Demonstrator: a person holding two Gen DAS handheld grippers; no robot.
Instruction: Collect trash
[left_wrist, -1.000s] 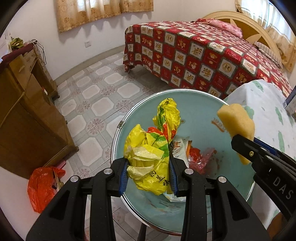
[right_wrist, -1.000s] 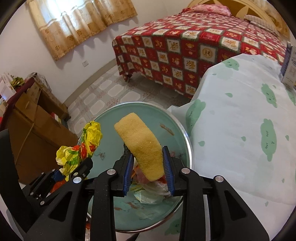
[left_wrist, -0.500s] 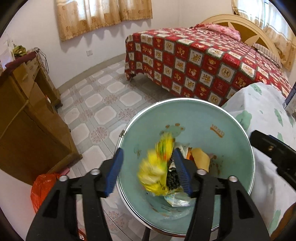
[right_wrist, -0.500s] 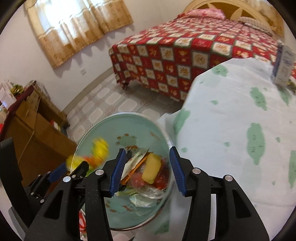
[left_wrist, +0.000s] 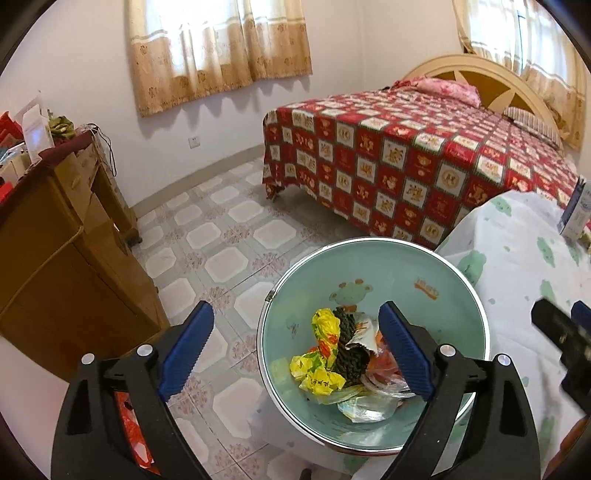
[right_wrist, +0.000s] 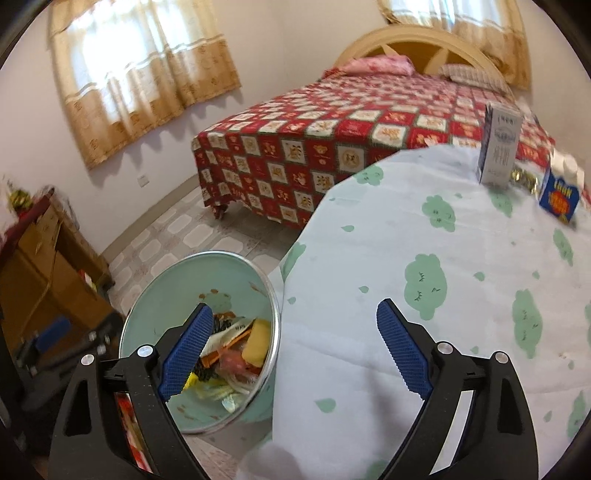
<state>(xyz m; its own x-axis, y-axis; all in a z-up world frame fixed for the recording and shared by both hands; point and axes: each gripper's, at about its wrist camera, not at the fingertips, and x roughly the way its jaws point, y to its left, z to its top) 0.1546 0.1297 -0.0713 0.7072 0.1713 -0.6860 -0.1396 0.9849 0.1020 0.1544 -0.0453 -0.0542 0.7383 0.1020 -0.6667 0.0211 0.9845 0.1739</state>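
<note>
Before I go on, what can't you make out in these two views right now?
- Trash bin bottom: left wrist view, covered by the yellow wrapper and other trash.
- Items beside the white carton: right wrist view, blurred and cut by the edge.
- Right hand-held gripper: left wrist view, blurred at the frame edge.

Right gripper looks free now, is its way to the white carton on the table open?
Probably yes: the right gripper, jaws opening and empty, faces bare tablecloth up to the carton.

one bin (left_wrist: 373, 258); one bed (left_wrist: 424, 155); two boxes (right_wrist: 500, 151) on one table (right_wrist: 443, 295)
</note>
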